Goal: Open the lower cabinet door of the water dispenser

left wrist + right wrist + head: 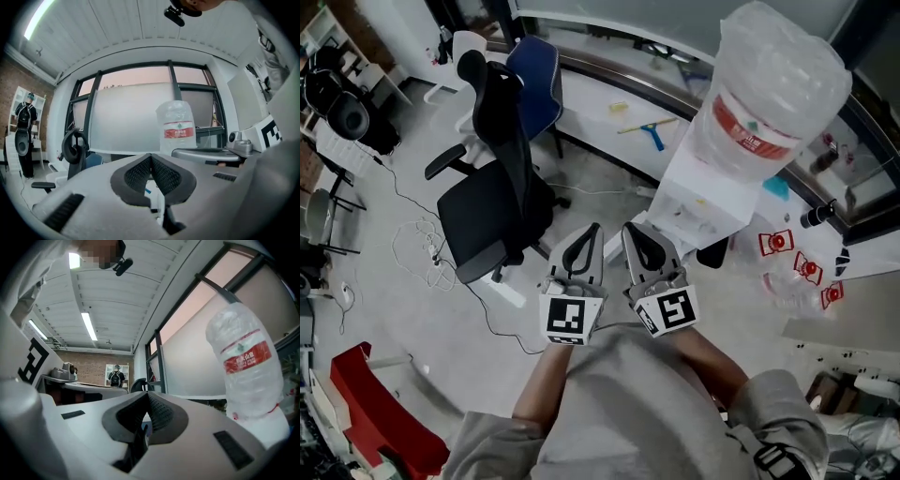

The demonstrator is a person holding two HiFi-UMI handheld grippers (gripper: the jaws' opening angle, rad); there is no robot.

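Pale grey flooring (384, 309) is spreading under a black office chair (492, 178) at the left. Far right, the boxy white water dispenser (712, 192) is carrying a crinkled clear bottle (773, 89) with a red label. Near it, the left hand-held gripper (594, 230) and right hand-held gripper (630, 230) are hovering side by side, both clenched on nothing, their ribbed dark pads pressing together.

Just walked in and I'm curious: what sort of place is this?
Most likely an office or lab workroom. A black swivel chair has loose cables lying beside it, a white water dispenser carries a big bottle on top, and tall windows stand behind it.
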